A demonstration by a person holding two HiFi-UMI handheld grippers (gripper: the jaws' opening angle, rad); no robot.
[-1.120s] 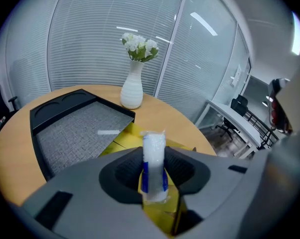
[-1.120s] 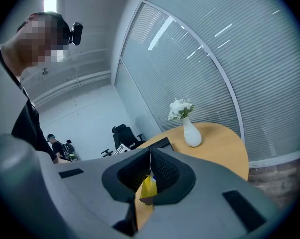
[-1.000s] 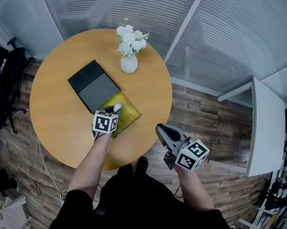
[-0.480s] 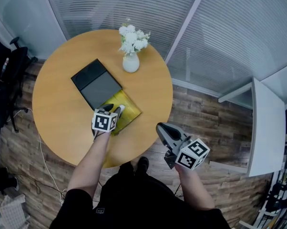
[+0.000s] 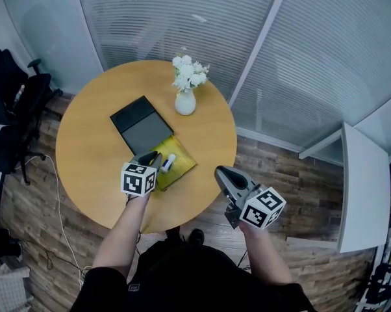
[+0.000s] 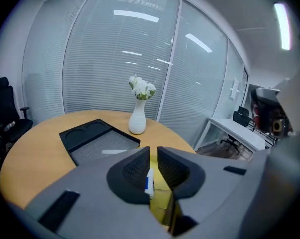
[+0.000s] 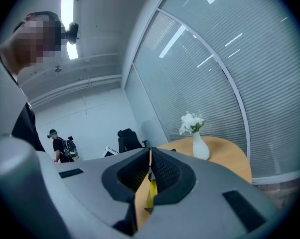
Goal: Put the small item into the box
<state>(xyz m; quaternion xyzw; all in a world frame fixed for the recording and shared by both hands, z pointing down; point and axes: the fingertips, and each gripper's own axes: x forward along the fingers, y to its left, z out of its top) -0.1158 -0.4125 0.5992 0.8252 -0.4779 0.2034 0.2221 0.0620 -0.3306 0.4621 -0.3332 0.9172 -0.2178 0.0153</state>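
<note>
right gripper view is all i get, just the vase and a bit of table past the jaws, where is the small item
Observer: The small white and blue item lies on the yellow box near the table's front edge; neither gripper holds it.
Operator: is the left gripper on it
Observer: No. The left gripper sits just short of it, its jaws closing with nothing pressed between the pads.
Operator: anything else near that box
Observer: A black tray with a grey inset lies right next to the yellow box, on its far side.
</note>
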